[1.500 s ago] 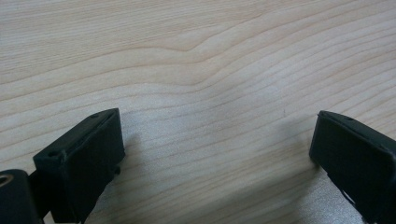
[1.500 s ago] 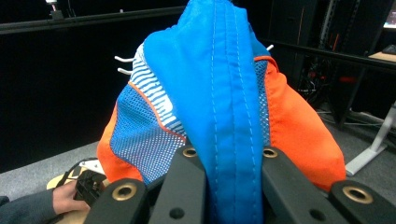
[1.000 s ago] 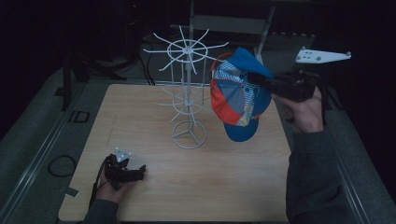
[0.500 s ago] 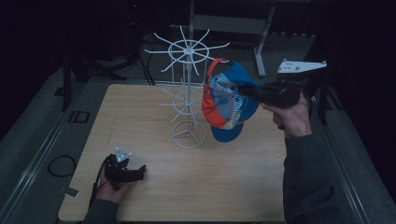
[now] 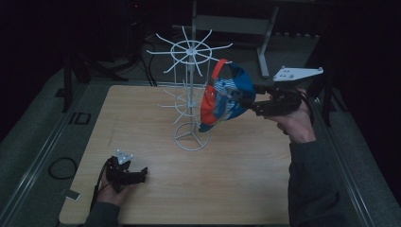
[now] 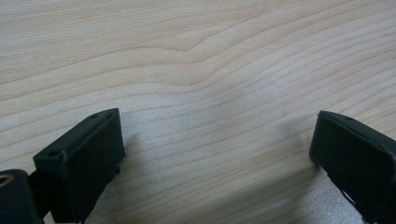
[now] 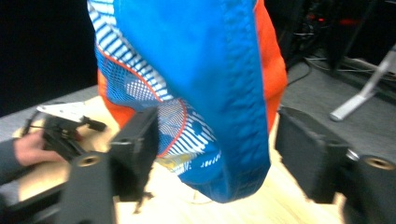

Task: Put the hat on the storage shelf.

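A white wire rack (image 5: 190, 97) stands mid-table, its spokes fanning outward at two heights and blocking the centre; the blue and orange cap (image 5: 223, 97) hangs against the rack's right side, closing the gap to the right gripper (image 5: 246, 101); bare wooden table (image 5: 236, 179) lies open across the near half and far left; the left gripper (image 5: 142, 174) rests at the near left corner, well apart from the rack's ring base.

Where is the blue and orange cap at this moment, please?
In the high view the cap hangs in the air right of centre, at the right gripper, beside the white wire rack and level with its upper arms, above the wooden table.
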